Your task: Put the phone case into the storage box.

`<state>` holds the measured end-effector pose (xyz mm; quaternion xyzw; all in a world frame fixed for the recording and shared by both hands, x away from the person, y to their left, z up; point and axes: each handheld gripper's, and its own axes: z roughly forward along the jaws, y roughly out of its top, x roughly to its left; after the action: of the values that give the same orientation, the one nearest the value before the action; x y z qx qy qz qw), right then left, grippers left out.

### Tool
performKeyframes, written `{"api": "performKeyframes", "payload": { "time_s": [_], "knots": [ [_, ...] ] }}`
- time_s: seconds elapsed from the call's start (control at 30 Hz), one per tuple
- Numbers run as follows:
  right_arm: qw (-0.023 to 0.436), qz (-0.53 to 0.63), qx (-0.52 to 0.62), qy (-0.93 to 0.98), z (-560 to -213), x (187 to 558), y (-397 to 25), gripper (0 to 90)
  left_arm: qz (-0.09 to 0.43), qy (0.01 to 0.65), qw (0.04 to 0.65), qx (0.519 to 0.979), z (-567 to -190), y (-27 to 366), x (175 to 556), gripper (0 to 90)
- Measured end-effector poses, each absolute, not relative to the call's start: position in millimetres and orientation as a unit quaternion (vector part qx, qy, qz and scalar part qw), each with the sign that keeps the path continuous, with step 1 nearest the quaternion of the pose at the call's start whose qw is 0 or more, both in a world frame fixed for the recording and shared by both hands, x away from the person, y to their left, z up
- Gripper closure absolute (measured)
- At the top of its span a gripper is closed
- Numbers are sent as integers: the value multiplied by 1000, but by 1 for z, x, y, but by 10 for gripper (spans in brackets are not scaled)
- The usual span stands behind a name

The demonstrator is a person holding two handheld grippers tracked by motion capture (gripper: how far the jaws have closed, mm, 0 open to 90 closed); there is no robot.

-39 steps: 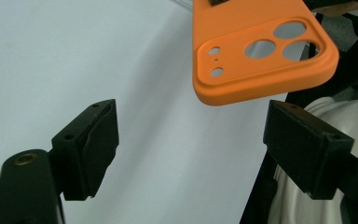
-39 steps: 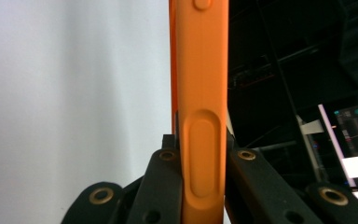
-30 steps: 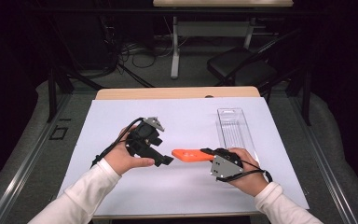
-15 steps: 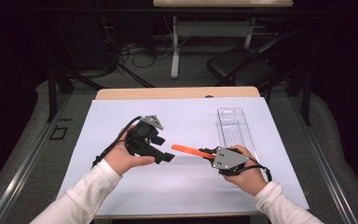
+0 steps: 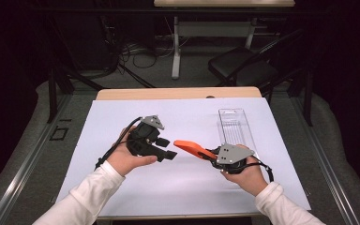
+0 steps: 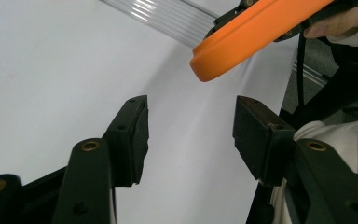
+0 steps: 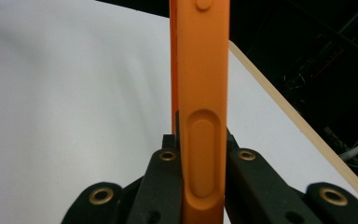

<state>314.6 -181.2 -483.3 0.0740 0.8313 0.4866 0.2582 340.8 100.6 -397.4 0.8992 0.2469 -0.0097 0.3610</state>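
An orange phone case (image 5: 193, 148) hangs just above the white table cover, edge-on in the right gripper view (image 7: 199, 98). My right gripper (image 5: 214, 159) is shut on its near end, jaws pressed to both sides (image 7: 200, 154). My left gripper (image 5: 168, 149) is held a short way to the left of the case's free tip. Its jaws stand wide open with nothing between them (image 6: 191, 126). In the left gripper view the rounded orange phone case (image 6: 256, 35) tip passes above and beyond the right jaw.
A clear plastic tray (image 5: 236, 127) lies on the white table cover (image 5: 112, 122) behind my right hand. The wooden table edge (image 5: 178, 93) runs along the back. A dark chair (image 5: 243, 70) and cables stand on the floor beyond.
The right gripper has tilted the orange case's tip upward and drawn it slightly right. The left gripper has shifted a little toward the case, jaws still open.
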Motion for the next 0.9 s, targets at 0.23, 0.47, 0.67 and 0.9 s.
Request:
{"api": "performKeyframes", "payload": {
  "time_s": [0.23, 0.47, 0.67, 0.9],
  "knots": [
    [245, 490, 83, 832, -485, 315, -180, 868, -9, 252, 364, 897, -398, 101, 342, 502],
    [238, 495, 90, 831, -484, 316, -180, 867, 5, 258, 374, 891, -399, 102, 342, 505],
    [235, 500, 92, 829, -484, 317, -179, 867, 19, 250, 384, 889, -397, 99, 340, 509],
    [232, 505, 94, 826, -484, 317, -177, 867, 25, 249, 399, 882, -396, 96, 339, 524]
  ]
}}
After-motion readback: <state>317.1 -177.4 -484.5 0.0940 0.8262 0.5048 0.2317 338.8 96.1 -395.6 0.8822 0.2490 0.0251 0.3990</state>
